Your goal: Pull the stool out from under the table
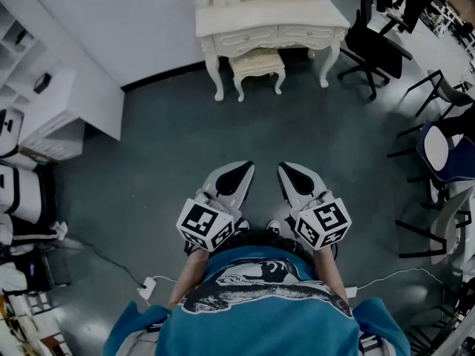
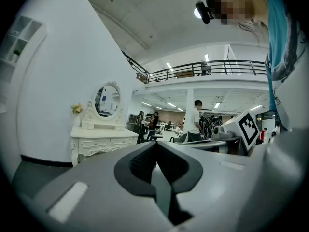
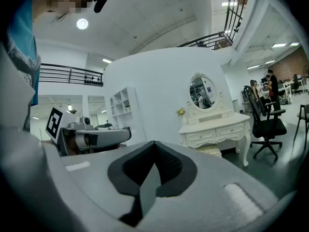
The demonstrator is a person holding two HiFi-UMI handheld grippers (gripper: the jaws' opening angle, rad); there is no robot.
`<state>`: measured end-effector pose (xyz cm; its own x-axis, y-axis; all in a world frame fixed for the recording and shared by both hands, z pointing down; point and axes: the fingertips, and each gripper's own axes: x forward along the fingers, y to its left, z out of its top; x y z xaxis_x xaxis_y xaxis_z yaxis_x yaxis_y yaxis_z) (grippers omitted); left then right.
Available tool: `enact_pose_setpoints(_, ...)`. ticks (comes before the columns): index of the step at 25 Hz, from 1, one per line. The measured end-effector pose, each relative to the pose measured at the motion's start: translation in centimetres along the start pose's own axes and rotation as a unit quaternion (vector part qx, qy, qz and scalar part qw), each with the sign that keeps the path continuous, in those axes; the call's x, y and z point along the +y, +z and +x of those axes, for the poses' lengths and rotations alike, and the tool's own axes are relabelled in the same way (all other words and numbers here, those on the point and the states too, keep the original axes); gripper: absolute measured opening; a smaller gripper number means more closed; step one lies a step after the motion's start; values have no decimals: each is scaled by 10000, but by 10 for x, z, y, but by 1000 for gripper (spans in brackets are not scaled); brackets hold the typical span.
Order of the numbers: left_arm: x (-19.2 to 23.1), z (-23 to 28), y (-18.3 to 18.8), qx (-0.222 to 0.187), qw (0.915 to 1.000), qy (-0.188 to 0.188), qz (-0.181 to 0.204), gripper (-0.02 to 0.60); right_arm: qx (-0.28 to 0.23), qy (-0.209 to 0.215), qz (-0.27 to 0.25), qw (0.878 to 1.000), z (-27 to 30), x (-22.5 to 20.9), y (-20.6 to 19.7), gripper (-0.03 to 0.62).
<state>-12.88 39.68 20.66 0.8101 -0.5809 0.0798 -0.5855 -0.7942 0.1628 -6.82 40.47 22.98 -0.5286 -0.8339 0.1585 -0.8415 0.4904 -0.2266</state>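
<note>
A cream stool [image 1: 257,64] with carved legs stands tucked partly under the white dressing table [image 1: 271,17] at the far wall. In the right gripper view the stool [image 3: 210,151] shows as a pale cushion below the table [image 3: 217,128]. The left gripper view shows the table [image 2: 103,141] with its oval mirror; the stool is hidden there. My left gripper [image 1: 241,167] and right gripper [image 1: 286,169] are held side by side close to my body, well short of the stool. Both are shut and hold nothing.
A black office chair [image 1: 377,47] stands right of the table. More chairs [image 1: 442,150] line the right side. White shelving [image 1: 44,102] and equipment fill the left. A power strip [image 1: 147,287] with cables lies on the grey floor by my feet. People stand far off in the left gripper view.
</note>
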Motion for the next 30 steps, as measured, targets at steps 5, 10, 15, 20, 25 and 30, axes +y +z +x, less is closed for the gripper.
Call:
enact_pose_setpoints(5, -4, 9, 0, 0, 9999, 114, -29, 12, -35, -33, 41, 10000, -6, -16, 1, 0)
enact_pose_setpoints(10, -4, 19, 0, 11, 9997, 231, -39, 12, -19, -100, -197, 9998, -9, -29, 0, 0)
enact_pose_setpoints(15, -7, 31, -4, 25, 9994, 341, -61, 12, 30, -10, -219, 9998, -15, -41, -3, 2)
enact_pose_setpoints(20, -17, 43, -8, 1, 9990, 438, -127, 12, 105, 128, -251, 9995, -23, -53, -6, 2)
enact_pose_setpoints(25, -28, 53, -23, 136, 9983, 532, -197, 12, 215, 277, -201, 9992, -28, -63, -17, 2)
enact_pose_setpoints(30, -28, 57, -25, 226, 9974, 662, -156, 12, 246, 403, -170, 9987, -27, -69, -20, 2)
